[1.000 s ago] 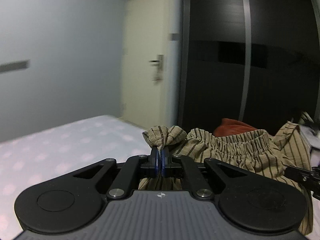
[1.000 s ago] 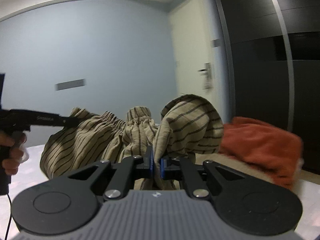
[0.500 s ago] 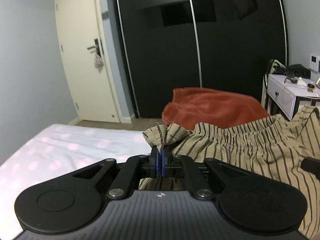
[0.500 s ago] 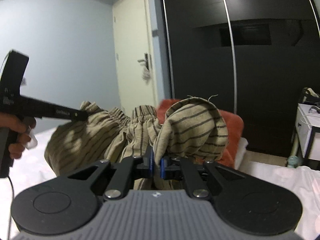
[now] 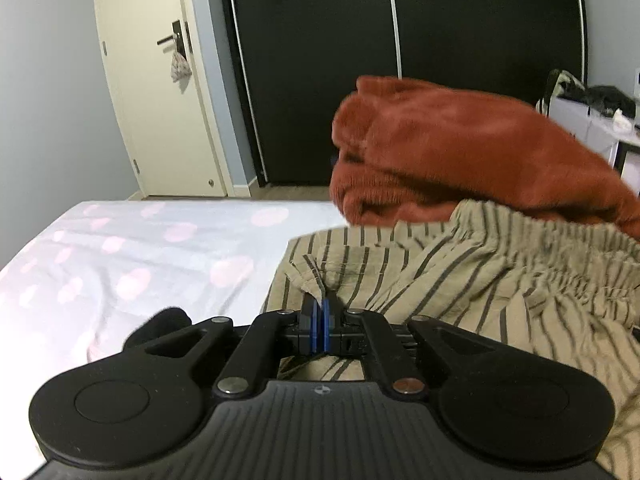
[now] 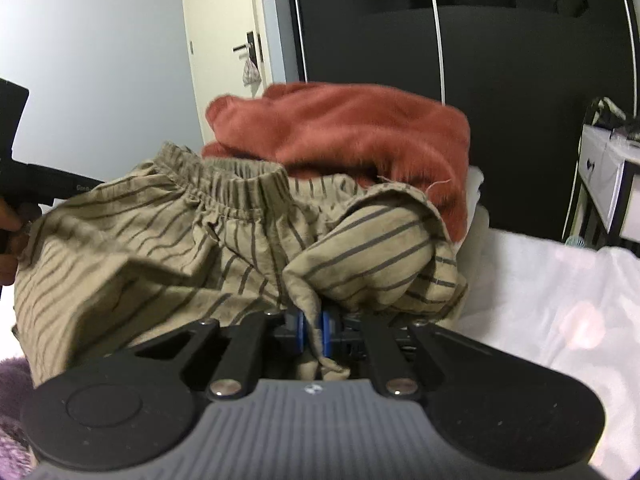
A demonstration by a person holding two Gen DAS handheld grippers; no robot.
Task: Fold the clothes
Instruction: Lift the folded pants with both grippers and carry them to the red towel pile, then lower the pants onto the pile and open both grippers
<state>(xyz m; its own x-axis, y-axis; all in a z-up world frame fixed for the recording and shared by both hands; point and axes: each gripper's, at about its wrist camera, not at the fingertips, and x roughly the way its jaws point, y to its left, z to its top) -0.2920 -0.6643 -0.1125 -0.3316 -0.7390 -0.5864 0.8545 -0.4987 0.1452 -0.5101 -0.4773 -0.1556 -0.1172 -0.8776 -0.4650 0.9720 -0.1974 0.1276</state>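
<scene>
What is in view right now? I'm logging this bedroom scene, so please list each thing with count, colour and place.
striped shorts: one, tan with dark stripes, on the bed, pinched at two spots
fleece garment: one, rust red, bunched behind the shorts
bed sheet: one, white with pink dots
door: one, cream, far left
small pouch: one, pale, hanging on the door handle
wardrobe: one, black, back wall
side table: one, white, far right
left gripper: black, blue pads, shut on shorts
right gripper: same, shut on shorts
</scene>
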